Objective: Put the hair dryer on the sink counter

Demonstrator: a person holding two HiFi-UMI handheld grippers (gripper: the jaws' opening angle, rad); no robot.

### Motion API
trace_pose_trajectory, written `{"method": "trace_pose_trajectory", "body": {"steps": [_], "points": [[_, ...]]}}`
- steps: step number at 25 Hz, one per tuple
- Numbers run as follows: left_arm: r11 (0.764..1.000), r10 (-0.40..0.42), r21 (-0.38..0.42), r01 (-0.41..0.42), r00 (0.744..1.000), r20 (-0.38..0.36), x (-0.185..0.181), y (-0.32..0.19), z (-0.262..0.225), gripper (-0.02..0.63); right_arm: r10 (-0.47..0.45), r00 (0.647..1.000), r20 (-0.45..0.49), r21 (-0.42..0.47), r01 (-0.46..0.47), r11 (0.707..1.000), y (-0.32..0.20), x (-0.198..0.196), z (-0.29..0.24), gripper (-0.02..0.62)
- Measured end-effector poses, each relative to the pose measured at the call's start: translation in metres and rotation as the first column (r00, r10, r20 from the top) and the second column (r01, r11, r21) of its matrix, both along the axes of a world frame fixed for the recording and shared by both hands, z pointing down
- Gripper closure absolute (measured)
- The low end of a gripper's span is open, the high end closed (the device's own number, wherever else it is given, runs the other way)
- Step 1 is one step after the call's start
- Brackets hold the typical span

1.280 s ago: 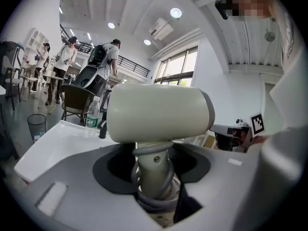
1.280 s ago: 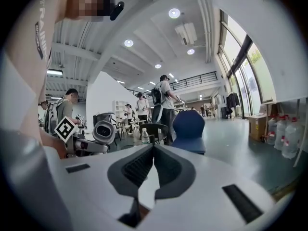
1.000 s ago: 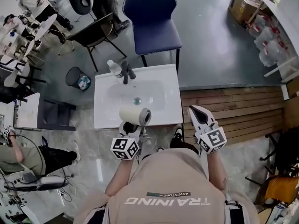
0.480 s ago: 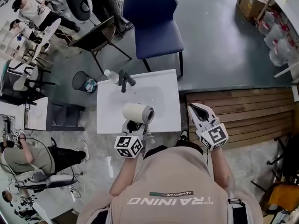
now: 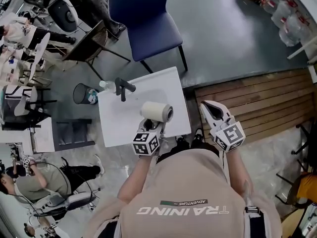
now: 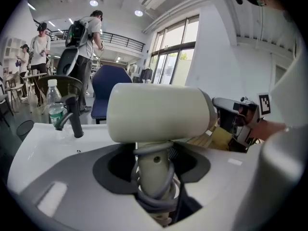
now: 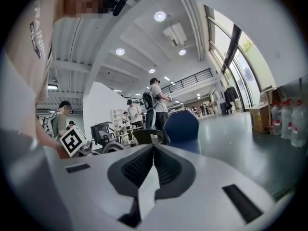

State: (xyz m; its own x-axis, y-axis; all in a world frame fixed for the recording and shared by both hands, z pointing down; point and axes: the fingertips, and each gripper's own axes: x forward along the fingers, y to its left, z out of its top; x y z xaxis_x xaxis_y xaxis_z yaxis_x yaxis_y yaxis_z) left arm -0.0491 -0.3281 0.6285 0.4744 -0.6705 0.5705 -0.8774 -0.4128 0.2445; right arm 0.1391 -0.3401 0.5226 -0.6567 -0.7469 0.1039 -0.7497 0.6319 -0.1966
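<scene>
Hair dryer [image 5: 156, 112], handle clamped in left tongs [image 6: 154, 170], hangs over the surface [image 5: 124, 125] near the faucet [image 5: 122, 87]; a bottle [image 5: 105, 86] stands beside that faucet; right tongs [image 7: 153, 150] are clenched, empty.

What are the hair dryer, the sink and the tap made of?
The hair dryer looks like plastic: a smooth, cream, matte shell. The sink is plain white with a soft shine, so probably ceramic, maybe resin. The tap is dark and matte, likely coated metal.

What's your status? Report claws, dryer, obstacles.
Left claw shut on hair dryer, held over sink counter. Right claw shut, empty. Faucet and bottle at far corner, clear of dryer.
</scene>
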Motion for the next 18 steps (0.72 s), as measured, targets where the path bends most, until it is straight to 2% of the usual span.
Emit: {"method": "trace_pose_trajectory", "body": {"steps": [5,9,15,18], "points": [[0.991,0.094,-0.102,-0.086,0.992,0.081,0.017,-0.014,0.040,0.391,0.045,0.999,0.012,-0.018,-0.045,0.999,0.005,0.005,0.005,0.588],[0.971,0.180,-0.185,-0.153,0.974,0.140,0.032,-0.022,0.070,0.391,0.079,0.997,0.020,-0.021,-0.078,0.997,0.004,0.011,0.009,0.588],[0.929,0.220,-0.335,-0.159,0.963,0.155,0.044,-0.026,0.115,0.391,0.115,0.992,0.047,-0.036,-0.113,0.993,-0.004,0.019,0.010,0.588],[0.911,0.250,-0.379,-0.164,0.950,0.189,0.043,-0.027,0.133,0.391,0.142,0.987,0.074,-0.054,-0.138,0.989,-0.008,0.025,0.012,0.588]]}}
